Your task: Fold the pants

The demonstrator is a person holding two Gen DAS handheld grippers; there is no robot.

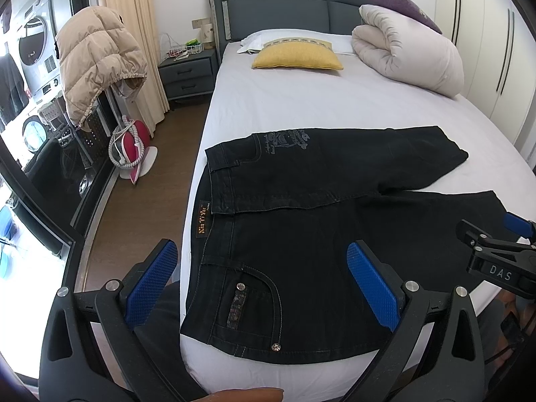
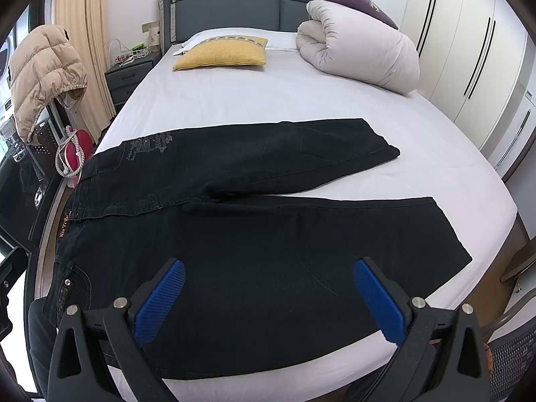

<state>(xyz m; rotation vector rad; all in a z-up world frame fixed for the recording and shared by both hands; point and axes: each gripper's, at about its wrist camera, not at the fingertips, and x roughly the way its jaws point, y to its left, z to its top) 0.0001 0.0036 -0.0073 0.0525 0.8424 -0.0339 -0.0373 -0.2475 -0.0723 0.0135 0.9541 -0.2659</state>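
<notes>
Black jeans [image 1: 301, 234] lie flat on the white bed sheet, waistband to the left, both legs spread to the right in a V. They also show in the right wrist view [image 2: 251, 234]. My left gripper [image 1: 264, 268] is open and empty above the waist and hip pocket. My right gripper [image 2: 268, 288] is open and empty above the near leg's thigh. The right gripper also shows at the right edge of the left wrist view [image 1: 495, 244].
A yellow pillow [image 1: 296, 57] and a rolled white duvet [image 1: 408, 50] lie at the head of the bed [image 1: 301, 107]. A nightstand [image 1: 187, 73], a beige puffer jacket [image 1: 97, 60] and a pink iron [image 1: 132, 147] stand on the left. Wardrobe doors [image 2: 475, 60] are on the right.
</notes>
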